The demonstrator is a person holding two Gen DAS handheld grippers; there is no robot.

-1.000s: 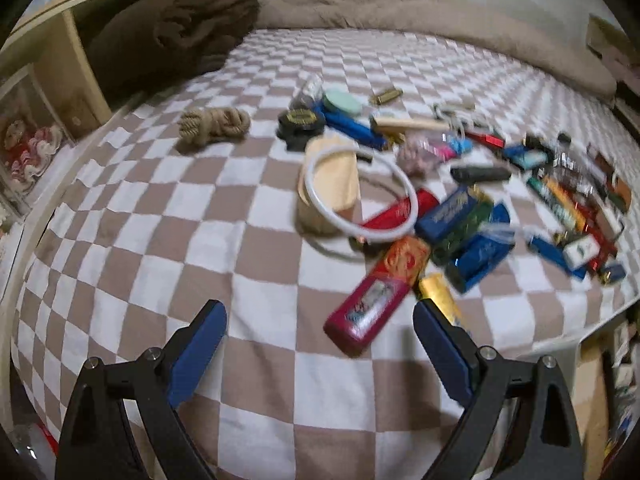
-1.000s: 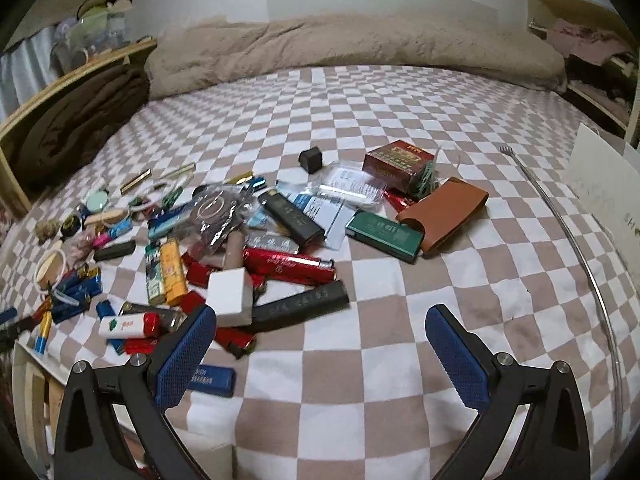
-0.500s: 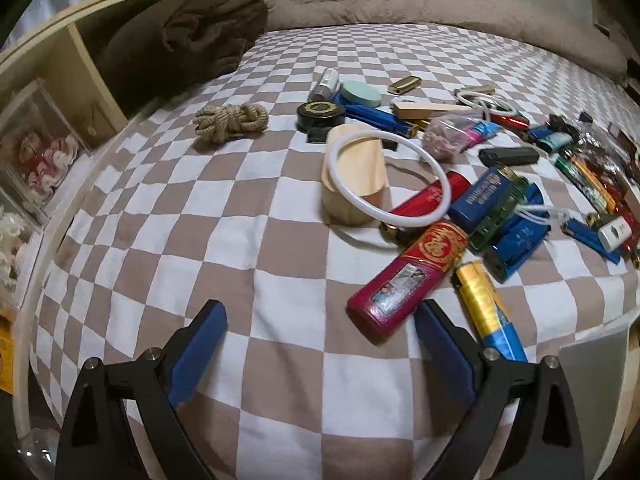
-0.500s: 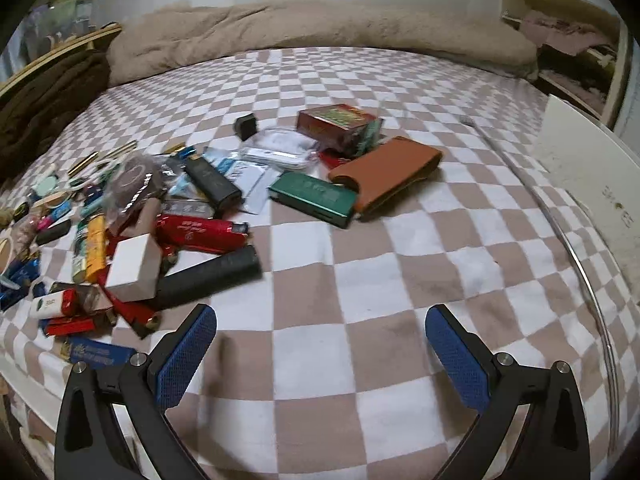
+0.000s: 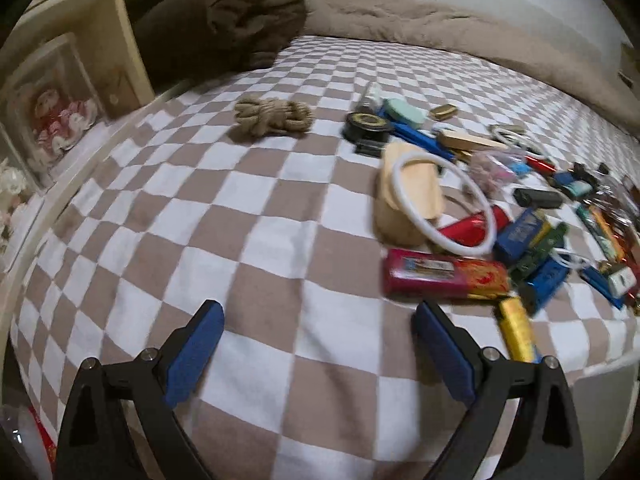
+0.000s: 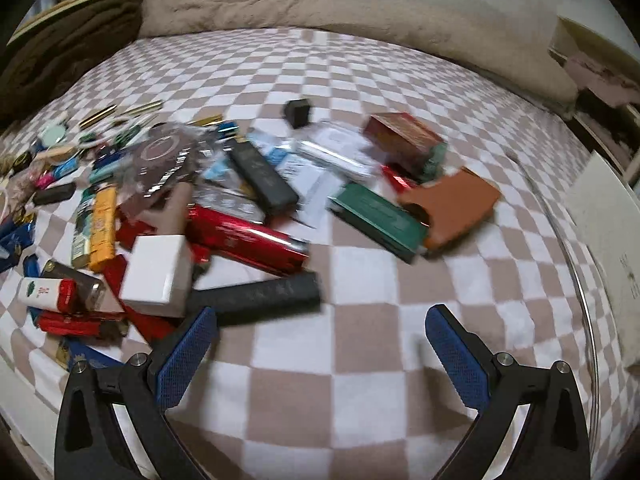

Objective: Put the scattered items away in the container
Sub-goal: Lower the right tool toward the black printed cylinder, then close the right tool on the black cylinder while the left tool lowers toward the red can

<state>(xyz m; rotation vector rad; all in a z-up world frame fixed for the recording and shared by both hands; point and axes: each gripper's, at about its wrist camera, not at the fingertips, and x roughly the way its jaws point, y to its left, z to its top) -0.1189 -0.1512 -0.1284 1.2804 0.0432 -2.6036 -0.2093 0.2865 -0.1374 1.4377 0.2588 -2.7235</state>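
Note:
Many small items lie scattered on a checked bedspread (image 5: 256, 240). In the left wrist view my left gripper (image 5: 318, 320) hangs open and empty just short of a magenta-red pack (image 5: 444, 274). Beyond it lie a white ring (image 5: 440, 204) on a tan block (image 5: 408, 196), a yellow lighter (image 5: 516, 328) and a rope coil (image 5: 272, 118). In the right wrist view my right gripper (image 6: 320, 328) is open and empty above bare cloth. A black bar (image 6: 256, 296), a white box (image 6: 158, 274), a red pack (image 6: 244, 238), a green box (image 6: 378, 216) and an orange case (image 6: 456, 204) lie ahead.
A wooden shelf (image 5: 80, 68) with a brown blanket (image 5: 240, 20) borders the bed on the left. A beige duvet (image 6: 340, 4) lies along the far side. A white board (image 6: 612, 232) and a thin metal rail (image 6: 584, 292) stand at the right. The bed's near edge (image 6: 24, 372) is close.
Both grippers have moved closer to the items and lower over the bed. The left view has swung so the magenta-red pack lies crosswise near the right finger. Both stay open.

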